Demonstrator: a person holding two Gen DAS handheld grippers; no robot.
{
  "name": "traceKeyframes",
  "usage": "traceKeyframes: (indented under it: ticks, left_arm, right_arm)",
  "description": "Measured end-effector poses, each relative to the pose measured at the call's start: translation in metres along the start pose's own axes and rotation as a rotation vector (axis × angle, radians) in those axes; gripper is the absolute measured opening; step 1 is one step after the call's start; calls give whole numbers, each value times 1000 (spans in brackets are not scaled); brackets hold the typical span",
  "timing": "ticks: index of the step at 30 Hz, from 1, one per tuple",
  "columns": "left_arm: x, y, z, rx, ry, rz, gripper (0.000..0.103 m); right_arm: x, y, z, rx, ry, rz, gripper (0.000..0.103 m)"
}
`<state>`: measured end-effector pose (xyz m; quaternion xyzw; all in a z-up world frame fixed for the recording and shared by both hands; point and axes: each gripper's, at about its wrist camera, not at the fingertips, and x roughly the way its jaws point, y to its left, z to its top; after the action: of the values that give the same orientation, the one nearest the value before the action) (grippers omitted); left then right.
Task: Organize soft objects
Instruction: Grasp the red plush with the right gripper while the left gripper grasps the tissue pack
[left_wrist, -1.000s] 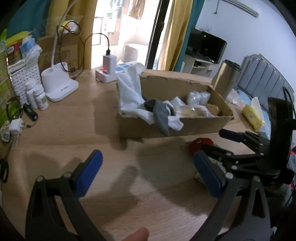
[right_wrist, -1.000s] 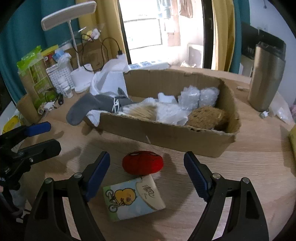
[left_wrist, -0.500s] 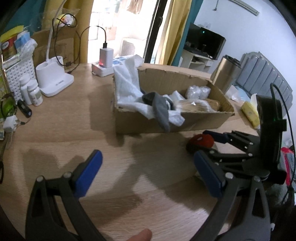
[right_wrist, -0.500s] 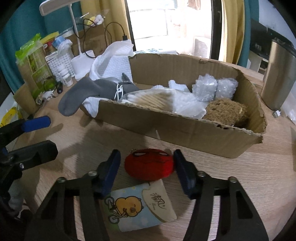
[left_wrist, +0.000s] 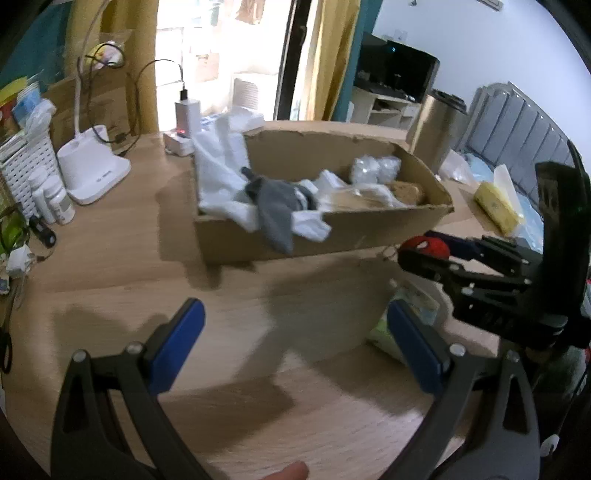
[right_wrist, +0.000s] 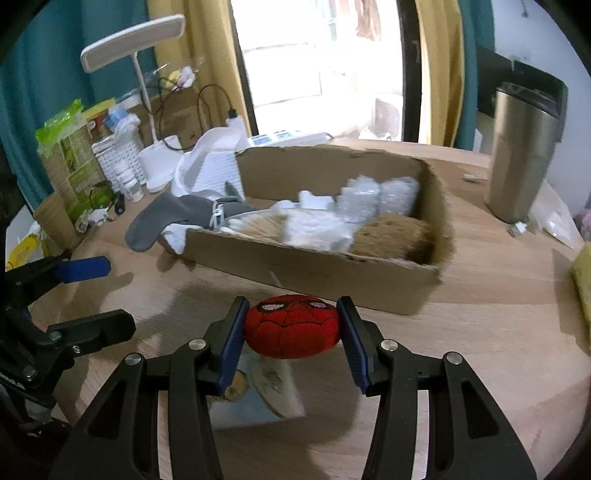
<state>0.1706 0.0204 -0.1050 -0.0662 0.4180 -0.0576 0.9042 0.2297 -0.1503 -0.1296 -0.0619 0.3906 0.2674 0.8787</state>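
My right gripper (right_wrist: 291, 332) is shut on a red Spider-Man plush ball (right_wrist: 291, 325) and holds it above the table, in front of the cardboard box (right_wrist: 325, 271). The ball also shows in the left wrist view (left_wrist: 424, 245). The box (left_wrist: 258, 243) holds a grey sock (left_wrist: 277, 206), white cloths, plastic bags and a brown sponge (right_wrist: 388, 236). A tissue pack with a duck picture (right_wrist: 255, 402) lies on the table under the ball. My left gripper (left_wrist: 295, 343) is open and empty over the bare wood, left of the right gripper.
A steel tumbler (right_wrist: 524, 147) stands right of the box. A white desk lamp (left_wrist: 92, 173), pill bottles (left_wrist: 55, 199), a white basket and a charger (left_wrist: 186, 114) line the left and back. A yellow pack (left_wrist: 496, 208) lies at the right edge.
My right gripper closed on the red plush ball and lifted it off the table. The left gripper stayed open and shifted slightly.
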Motion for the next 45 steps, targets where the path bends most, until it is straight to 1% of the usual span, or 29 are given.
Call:
traceKeyframes:
  ticks: [9, 16, 23, 27, 30, 31, 32, 34, 36, 38, 45]
  left_arm:
    - [8, -35, 1, 73, 30, -21, 100]
    - [23, -63, -1, 134, 75, -47, 100]
    - [40, -84, -3, 186, 120, -54, 100]
    - [55, -91, -6, 212, 168, -28, 99]
    - [59, -91, -8, 226, 179, -19, 99]
    - [61, -92, -9, 232, 182, -18, 98]
    - [61, -93, -9, 237, 181, -21, 89]
    - [62, -95, -11, 256, 183, -22, 75]
    - [65, -97, -13, 268, 198, -27, 70]
    - [65, -98, -14, 277, 198, -32, 62]
    - [59, -98, -14, 285, 179, -49, 56]
  right_arm:
    - [-22, -40, -16, 79, -39, -44, 52]
    - [-25, -63, -34, 111, -24, -59, 52]
    - [-28, -67, -41, 115, -25, -23, 52]
    - [-26, -66, -41, 111, -25, -17, 52]
    - [-25, -67, -42, 113, -21, -4, 52]
    - [-24, -67, -42, 114, -19, 1, 52]
    - [-24, -68, -42, 115, -18, 3, 52]
    - [-22, -68, -42, 114, -12, 9, 52]
    - [-21, -68, -42, 115, -4, 9, 53]
    - [-20, -68, -42, 118, -1, 8, 53]
    - [-16, -69, -42, 131, 18, 2, 54]
